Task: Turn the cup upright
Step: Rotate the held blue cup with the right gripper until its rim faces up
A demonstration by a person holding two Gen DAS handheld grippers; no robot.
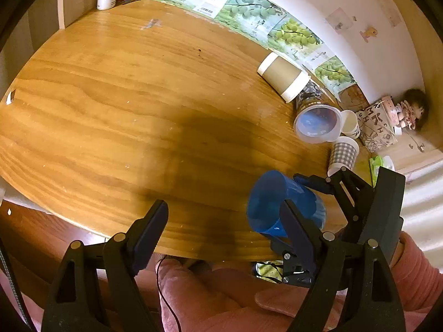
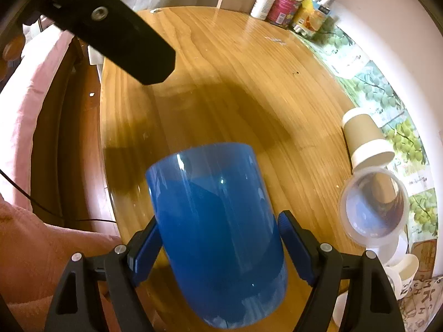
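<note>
Fingers [image 2: 295,244] of the right gripper [image 2: 218,249] clamp the blue cup [image 2: 218,229] tilted above the surface [image 2: 221,69], left gripper [image 1: 221,227] spread empty; turning upright and setting down likely remain.

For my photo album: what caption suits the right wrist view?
Right gripper clamps a translucent blue plastic cup above the round wooden table.

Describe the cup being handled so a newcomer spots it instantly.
On the round wooden table, look at the near edge, away from the cups along the wall. The blue cup sits between the right gripper fingers: translucent blue plastic, unlike the paper ones.
</note>
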